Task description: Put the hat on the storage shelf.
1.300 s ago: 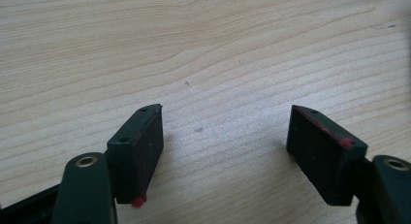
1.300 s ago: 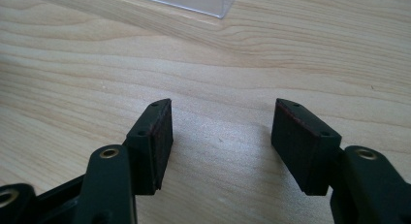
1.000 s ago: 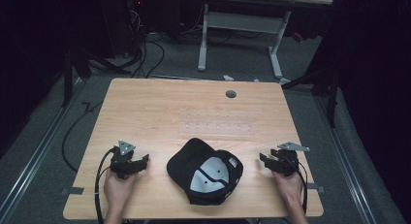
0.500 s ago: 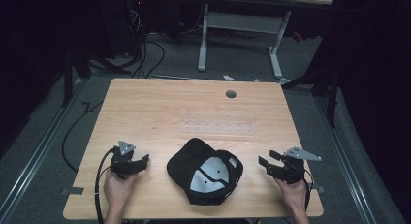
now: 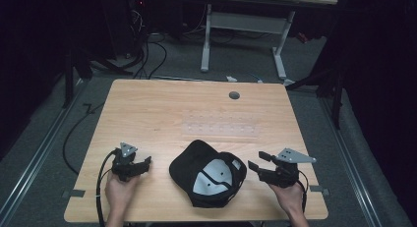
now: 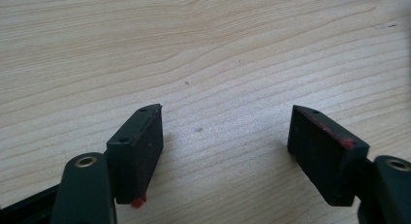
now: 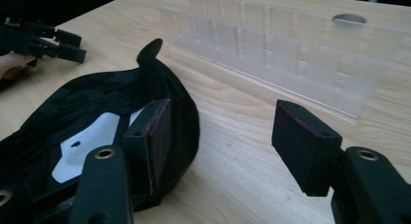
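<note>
Bright, evenly lit tabletop; dark, dim surroundings.

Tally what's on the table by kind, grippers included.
Black cap: 1
Clear plastic rack: 1
Grippers: 2, the left gripper and the right gripper, both open and empty
Total: 4

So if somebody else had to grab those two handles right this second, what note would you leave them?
Left gripper: open, nothing between its jaws, low over bare table.
Right gripper: open, holding nothing, jaws just been opening; it points at the cap from the cap's right side.
Black cap: lies upside down, pale lining up, at the near middle of the table between both grippers.
Clear plastic rack: stands beyond the cap.
Done: nothing visible yet; cap is untouched.
Left: take hold of the cap, probably with the right gripper first.
</note>
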`<state>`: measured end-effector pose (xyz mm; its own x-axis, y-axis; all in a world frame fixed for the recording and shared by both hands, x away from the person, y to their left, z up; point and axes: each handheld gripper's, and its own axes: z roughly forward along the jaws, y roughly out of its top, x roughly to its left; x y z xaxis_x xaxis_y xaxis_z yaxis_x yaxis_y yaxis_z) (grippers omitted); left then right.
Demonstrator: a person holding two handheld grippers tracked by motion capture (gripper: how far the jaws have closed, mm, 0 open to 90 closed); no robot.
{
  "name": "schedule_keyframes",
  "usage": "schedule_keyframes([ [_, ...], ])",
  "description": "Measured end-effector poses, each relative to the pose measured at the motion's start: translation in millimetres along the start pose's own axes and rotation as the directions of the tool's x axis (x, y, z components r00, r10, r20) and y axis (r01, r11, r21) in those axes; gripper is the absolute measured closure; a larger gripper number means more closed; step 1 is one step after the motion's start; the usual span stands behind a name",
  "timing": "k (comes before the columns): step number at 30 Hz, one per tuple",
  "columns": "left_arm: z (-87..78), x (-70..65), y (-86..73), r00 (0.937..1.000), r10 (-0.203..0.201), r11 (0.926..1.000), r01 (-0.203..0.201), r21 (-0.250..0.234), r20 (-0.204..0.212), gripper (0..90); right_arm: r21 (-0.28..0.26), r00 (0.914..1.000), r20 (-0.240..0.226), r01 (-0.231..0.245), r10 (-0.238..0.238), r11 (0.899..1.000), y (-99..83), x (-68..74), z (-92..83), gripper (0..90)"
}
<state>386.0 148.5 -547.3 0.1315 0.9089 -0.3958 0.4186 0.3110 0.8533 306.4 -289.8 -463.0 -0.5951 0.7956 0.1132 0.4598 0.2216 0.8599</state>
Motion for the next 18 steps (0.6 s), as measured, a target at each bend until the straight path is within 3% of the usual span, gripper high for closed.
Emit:
schedule_keyframes([
  [7,0.0,0.0,0.0,1.0,0.0,1.0,0.0,0.0,0.0,28.9,0.023,0.998,-0.055,0.03,-0.029,0.999,10.8,9.9,12.5,39.3],
  [18,0.0,0.0,0.0,1.0,0.0,1.0,0.0,0.0,0.0,28.9,0.068,0.9931,-0.098,0.071,-0.064,0.995,21.8,18.3,38.2,37.9],
])
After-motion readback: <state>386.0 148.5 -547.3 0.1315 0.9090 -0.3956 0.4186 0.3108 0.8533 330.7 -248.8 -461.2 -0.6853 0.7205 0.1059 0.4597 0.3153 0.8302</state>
